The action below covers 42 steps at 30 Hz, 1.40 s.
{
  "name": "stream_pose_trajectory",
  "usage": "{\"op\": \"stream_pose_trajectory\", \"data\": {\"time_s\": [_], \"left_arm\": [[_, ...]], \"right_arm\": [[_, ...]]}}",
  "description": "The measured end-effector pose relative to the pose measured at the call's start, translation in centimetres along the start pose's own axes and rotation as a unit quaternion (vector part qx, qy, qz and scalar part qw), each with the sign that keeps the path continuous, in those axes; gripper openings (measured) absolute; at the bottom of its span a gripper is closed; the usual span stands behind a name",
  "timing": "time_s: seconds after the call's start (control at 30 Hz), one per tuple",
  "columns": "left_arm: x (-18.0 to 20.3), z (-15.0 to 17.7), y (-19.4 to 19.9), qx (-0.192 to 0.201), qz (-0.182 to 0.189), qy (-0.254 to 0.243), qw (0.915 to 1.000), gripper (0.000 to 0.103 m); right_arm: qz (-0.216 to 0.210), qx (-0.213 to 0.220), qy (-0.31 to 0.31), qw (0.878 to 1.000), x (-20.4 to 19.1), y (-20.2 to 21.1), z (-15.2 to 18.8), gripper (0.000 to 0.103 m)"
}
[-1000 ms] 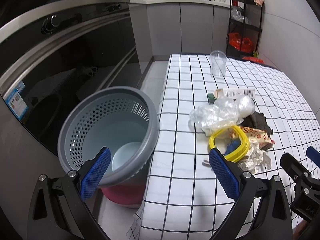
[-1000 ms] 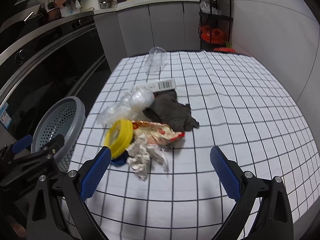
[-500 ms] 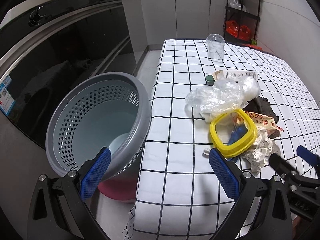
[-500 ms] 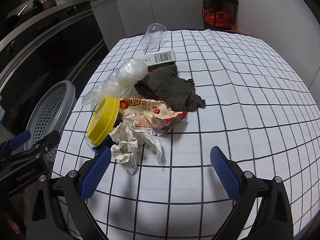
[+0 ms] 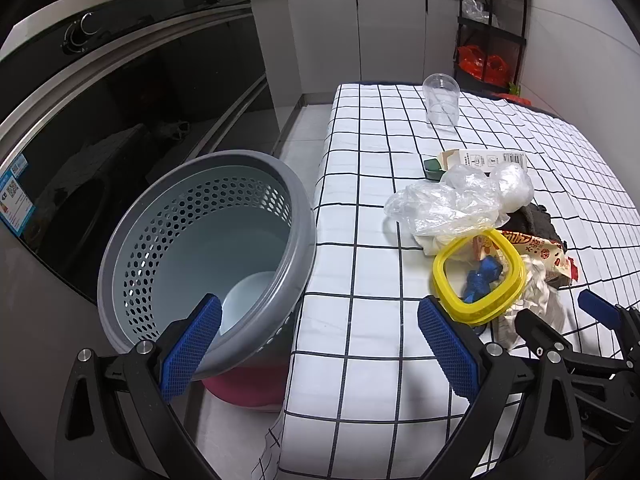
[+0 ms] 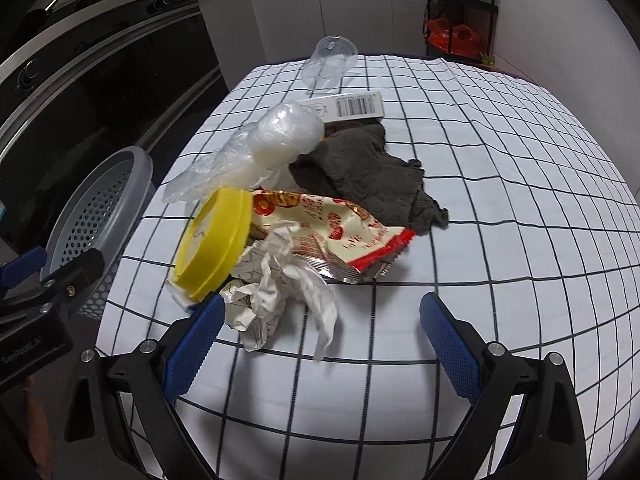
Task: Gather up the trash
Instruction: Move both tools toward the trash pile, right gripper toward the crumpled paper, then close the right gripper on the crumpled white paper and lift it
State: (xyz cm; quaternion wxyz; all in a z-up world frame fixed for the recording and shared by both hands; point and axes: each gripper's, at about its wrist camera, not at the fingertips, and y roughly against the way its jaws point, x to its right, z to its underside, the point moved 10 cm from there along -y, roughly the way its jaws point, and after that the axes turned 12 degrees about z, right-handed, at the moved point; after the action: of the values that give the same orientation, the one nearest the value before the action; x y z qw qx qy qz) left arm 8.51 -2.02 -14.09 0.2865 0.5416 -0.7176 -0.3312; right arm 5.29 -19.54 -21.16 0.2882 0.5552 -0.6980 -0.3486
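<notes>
**Right gripper closes in on the trash pile**

Since the earlier frame the right gripper [image 6: 318, 334] has dropped nearer the crumpled paper [image 6: 276, 294], jaws spread wide, holding nothing. Left gripper [image 5: 318, 342] hovers wide open and empty at the checked tablecloth's [image 5: 360, 184] edge, beside the grey perforated bin [image 5: 192, 256]. Yellow lid [image 6: 212, 242], snack wrapper [image 6: 340, 236] and plastic bag [image 6: 256, 152] lie heaped together.
</notes>
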Motion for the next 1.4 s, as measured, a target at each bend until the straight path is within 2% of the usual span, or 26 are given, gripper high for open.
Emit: {"op": "stream_pose_trajectory", "data": {"time_s": [0.27, 0.33, 0.4, 0.5, 0.57, 0.67, 0.7, 0.8, 1.07, 1.4], "left_arm": [[0.2, 0.1, 0.1, -0.002, 0.003, 0.0, 1.0, 0.096], [0.3, 0.1, 0.1, -0.001, 0.004, 0.0, 1.0, 0.096], [0.5, 0.1, 0.2, -0.001, 0.006, -0.002, 1.0, 0.096], [0.9, 0.1, 0.2, -0.002, 0.013, -0.004, 0.9999, 0.096], [1.2, 0.1, 0.2, -0.002, 0.018, -0.006, 0.9998, 0.096], [2.0, 0.1, 0.1, -0.004, 0.032, -0.009, 0.9995, 0.097], [2.3, 0.1, 0.0, -0.005, 0.037, -0.01, 0.9993, 0.097], [3.1, 0.1, -0.2, -0.006, 0.044, -0.013, 0.9989, 0.097], [3.7, 0.1, -0.2, -0.005, 0.043, -0.018, 0.9989, 0.097], [3.6, -0.1, 0.1, -0.002, 0.043, -0.017, 0.9989, 0.097]], "right_arm": [[0.001, 0.001, 0.009, 1.0, -0.7, -0.7, 0.0, 0.091], [0.003, 0.0, 0.016, 1.0, -0.9, -0.9, 0.1, 0.08], [-0.004, -0.005, 0.022, 1.0, -1.2, -1.1, 0.3, 0.057], [-0.026, -0.015, 0.022, 0.999, -1.7, -1.1, 0.6, 0.042], [-0.035, -0.012, 0.019, 0.999, -1.5, -0.6, 0.7, 0.036], [-0.045, -0.01, 0.007, 0.999, -0.8, 0.1, 0.8, 0.033], [-0.048, -0.009, 0.001, 0.999, -0.5, 0.3, 0.8, 0.026], [-0.045, -0.009, -0.012, 0.999, 0.7, 0.6, 1.2, 0.017], [-0.049, -0.007, -0.019, 0.999, 1.9, 1.5, 1.6, 0.016], [-0.019, -0.025, -0.027, 0.999, 4.2, 1.3, 3.2, 0.017]]}}
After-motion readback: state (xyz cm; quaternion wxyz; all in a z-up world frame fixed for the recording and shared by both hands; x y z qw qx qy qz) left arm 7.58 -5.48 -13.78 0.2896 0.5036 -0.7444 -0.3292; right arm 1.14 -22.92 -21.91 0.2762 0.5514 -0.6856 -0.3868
